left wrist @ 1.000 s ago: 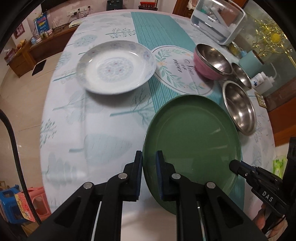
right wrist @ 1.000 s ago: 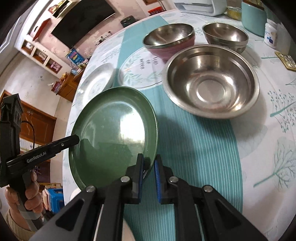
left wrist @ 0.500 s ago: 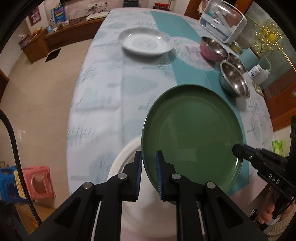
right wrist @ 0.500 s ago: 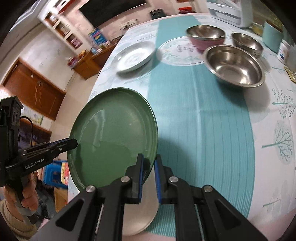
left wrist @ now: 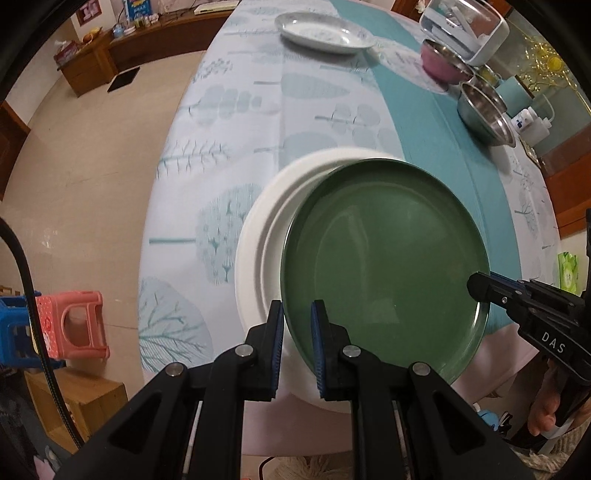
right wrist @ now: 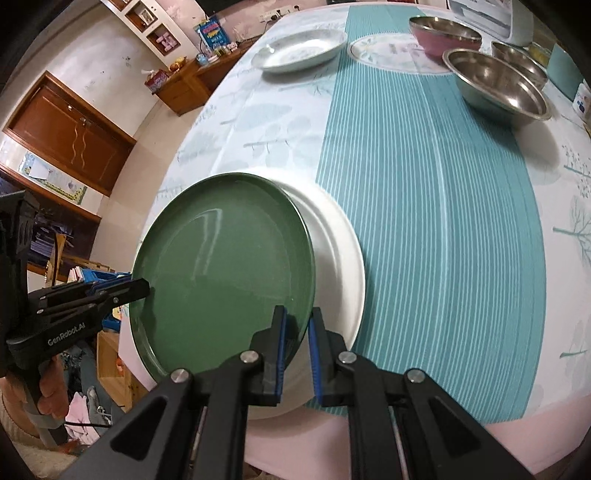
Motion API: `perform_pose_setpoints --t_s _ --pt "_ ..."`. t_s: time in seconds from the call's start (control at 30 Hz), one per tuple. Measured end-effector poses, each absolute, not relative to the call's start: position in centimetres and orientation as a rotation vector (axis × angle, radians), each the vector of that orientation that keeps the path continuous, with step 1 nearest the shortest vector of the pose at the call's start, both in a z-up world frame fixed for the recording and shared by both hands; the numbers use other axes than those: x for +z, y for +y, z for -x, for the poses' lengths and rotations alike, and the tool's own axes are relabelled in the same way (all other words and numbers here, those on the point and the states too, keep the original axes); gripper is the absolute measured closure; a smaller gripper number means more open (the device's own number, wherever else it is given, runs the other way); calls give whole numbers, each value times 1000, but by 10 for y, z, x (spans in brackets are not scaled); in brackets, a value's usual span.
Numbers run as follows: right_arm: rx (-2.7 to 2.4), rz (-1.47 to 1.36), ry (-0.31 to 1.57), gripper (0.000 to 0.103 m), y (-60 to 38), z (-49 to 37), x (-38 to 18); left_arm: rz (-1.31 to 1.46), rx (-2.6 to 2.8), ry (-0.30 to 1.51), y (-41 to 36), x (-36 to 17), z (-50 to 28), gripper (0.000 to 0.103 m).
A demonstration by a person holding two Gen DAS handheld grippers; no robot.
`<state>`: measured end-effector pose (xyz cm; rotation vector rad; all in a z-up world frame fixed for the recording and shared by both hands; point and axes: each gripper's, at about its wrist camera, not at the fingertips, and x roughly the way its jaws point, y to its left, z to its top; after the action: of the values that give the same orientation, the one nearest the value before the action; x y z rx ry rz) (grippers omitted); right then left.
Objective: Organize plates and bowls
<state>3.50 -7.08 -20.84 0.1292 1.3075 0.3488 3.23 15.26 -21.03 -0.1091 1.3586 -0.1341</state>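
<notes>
A dark green plate [left wrist: 384, 258] [right wrist: 225, 273] hangs just above a white plate [left wrist: 258, 236] [right wrist: 336, 251] at the table's near edge, covering most of it. My left gripper [left wrist: 297, 314] is shut on the green plate's left rim. On the opposite rim my right gripper [right wrist: 297, 319] is shut too; it also shows in the left wrist view [left wrist: 480, 288]. A patterned white plate [left wrist: 325, 31] [right wrist: 303, 50] lies far across the table. A pink bowl [left wrist: 441, 61] [right wrist: 445, 35] and steel bowls [left wrist: 485, 110] [right wrist: 498, 85] stand at the far right.
The round table [right wrist: 424, 177] wears a leaf-print cloth with a teal striped runner. A white container [left wrist: 465, 26] and bottles [left wrist: 528, 122] stand behind the bowls. Beyond the table's left edge are floor, a pink stool [left wrist: 74, 325] and a wooden cabinet [right wrist: 70, 133].
Both grippers have carried the green plate back toward the near table edge and slightly down. The white plate came into view beneath it. The bowls and patterned plate now look farther off.
</notes>
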Motion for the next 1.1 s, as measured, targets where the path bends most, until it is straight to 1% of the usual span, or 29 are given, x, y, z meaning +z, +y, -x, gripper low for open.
perform_pose_setpoints --t_s 0.27,0.63,0.83,0.9,0.97,1.03,1.07,1.1 --pt "305 -130 1332 92 -68 -36 -227 89 -129 1362 149 -225 -32 91" --pt "276 -69 1328 92 -62 -42 -229 64 -116 1374 145 -234 -38 91" --pt "275 -52 1339 92 -61 -42 -228 47 -112 1340 144 -227 -37 82" --pt "281 -49 1334 91 -61 -41 -226 40 -112 1325 143 -221 -38 75" --pt "287 -52 1327 84 -61 -42 -223 38 -107 1308 144 -216 -38 70" --pt "283 -51 1318 78 -62 -41 -220 42 -110 1296 144 -211 -39 67" --pt "278 -51 1311 77 -63 -41 -218 45 -111 1293 144 -209 -39 64" --pt "278 -51 1309 77 -63 -40 -216 48 -112 1289 144 -206 -38 59"
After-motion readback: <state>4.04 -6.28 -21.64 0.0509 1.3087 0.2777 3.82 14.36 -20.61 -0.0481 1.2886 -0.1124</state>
